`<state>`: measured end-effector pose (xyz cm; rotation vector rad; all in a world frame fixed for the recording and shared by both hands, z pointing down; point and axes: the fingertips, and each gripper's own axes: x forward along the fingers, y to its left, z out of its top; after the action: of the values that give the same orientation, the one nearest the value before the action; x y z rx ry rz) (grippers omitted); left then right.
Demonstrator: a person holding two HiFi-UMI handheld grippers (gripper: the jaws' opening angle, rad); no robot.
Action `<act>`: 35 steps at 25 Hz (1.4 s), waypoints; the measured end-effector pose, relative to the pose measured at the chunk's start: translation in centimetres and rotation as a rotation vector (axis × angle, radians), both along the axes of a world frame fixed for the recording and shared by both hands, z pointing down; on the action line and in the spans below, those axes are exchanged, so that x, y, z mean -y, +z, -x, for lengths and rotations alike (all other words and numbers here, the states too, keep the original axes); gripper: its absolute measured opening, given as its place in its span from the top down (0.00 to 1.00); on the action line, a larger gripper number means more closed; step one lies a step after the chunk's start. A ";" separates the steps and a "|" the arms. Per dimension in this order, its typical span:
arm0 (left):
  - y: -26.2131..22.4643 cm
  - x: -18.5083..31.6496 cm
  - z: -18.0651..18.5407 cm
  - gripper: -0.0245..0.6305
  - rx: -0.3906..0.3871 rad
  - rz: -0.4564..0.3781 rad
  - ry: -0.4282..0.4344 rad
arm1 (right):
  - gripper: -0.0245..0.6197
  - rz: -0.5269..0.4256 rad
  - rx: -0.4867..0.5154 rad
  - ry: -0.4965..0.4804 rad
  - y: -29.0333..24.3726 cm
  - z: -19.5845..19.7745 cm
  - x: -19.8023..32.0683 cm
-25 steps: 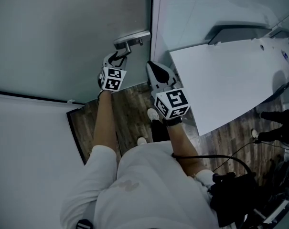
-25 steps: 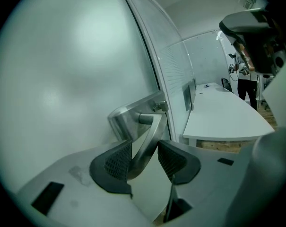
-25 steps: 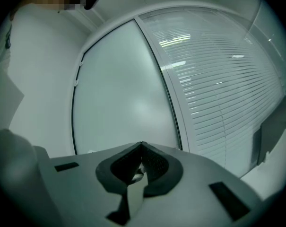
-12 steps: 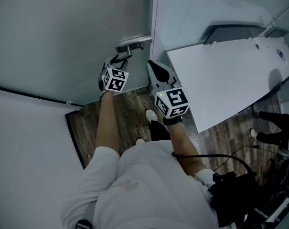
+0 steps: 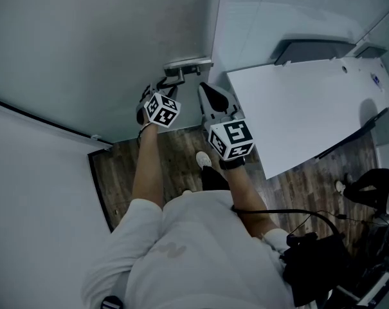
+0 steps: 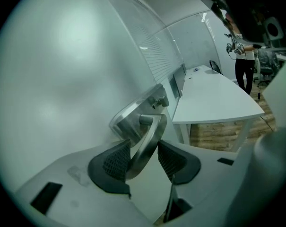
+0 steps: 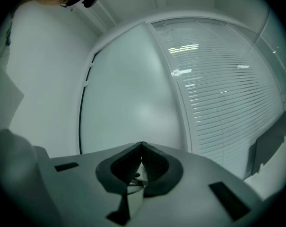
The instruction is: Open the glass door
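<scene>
The frosted glass door [image 5: 98,50] fills the upper left of the head view, with its metal lever handle [image 5: 188,64] near the door's right edge. My left gripper [image 5: 166,86] reaches up to that handle. In the left gripper view the lever [image 6: 152,129] runs down between the two black pads [image 6: 115,162] and the jaws are shut on it, the left gripper [image 6: 143,150] partly closed around the bar. My right gripper [image 5: 207,94] hangs just right of the handle, apart from it. Its pads meet at the tip of the right gripper [image 7: 141,148] with nothing between them.
A white desk [image 5: 303,108] stands close on the right, against a glass wall with blinds [image 7: 228,89]. Wood floor [image 5: 175,150] shows below the door. A black bag and cables [image 5: 316,262] lie at lower right. A person [image 6: 244,63] stands far beyond the desk.
The handle and my left gripper on it have shifted right and slightly down in the head view, and the door's lower edge has swung. The right gripper has kept nearly the same place.
</scene>
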<state>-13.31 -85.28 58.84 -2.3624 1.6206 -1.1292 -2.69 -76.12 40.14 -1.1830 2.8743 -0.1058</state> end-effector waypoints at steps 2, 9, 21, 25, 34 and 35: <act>-0.2 -0.7 -0.1 0.72 0.030 -0.005 0.008 | 0.96 -0.008 -0.002 0.001 -0.2 0.0 -0.7; -0.1 -3.7 -0.8 0.72 0.083 -0.001 0.024 | 0.96 -0.025 -0.010 0.032 -0.7 -1.2 -3.2; -0.2 -10.0 -1.7 0.67 0.071 -0.071 0.026 | 0.96 -0.021 -0.047 0.065 0.7 -1.1 -11.3; -0.1 -12.0 -2.1 0.67 0.072 -0.070 0.046 | 0.96 0.014 -0.058 0.091 2.5 -1.5 -14.1; -0.8 -16.2 -3.2 0.66 0.066 -0.049 0.069 | 0.96 -0.019 -0.067 0.138 -0.7 -5.0 -17.5; -0.9 -16.6 -3.5 0.66 0.070 -0.040 0.067 | 0.96 -0.017 -0.065 0.135 -0.9 -5.5 -17.6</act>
<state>-9.80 -68.69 57.90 -2.3072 1.5159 -1.1421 2.82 -58.52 39.22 -1.3982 2.8328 -0.0397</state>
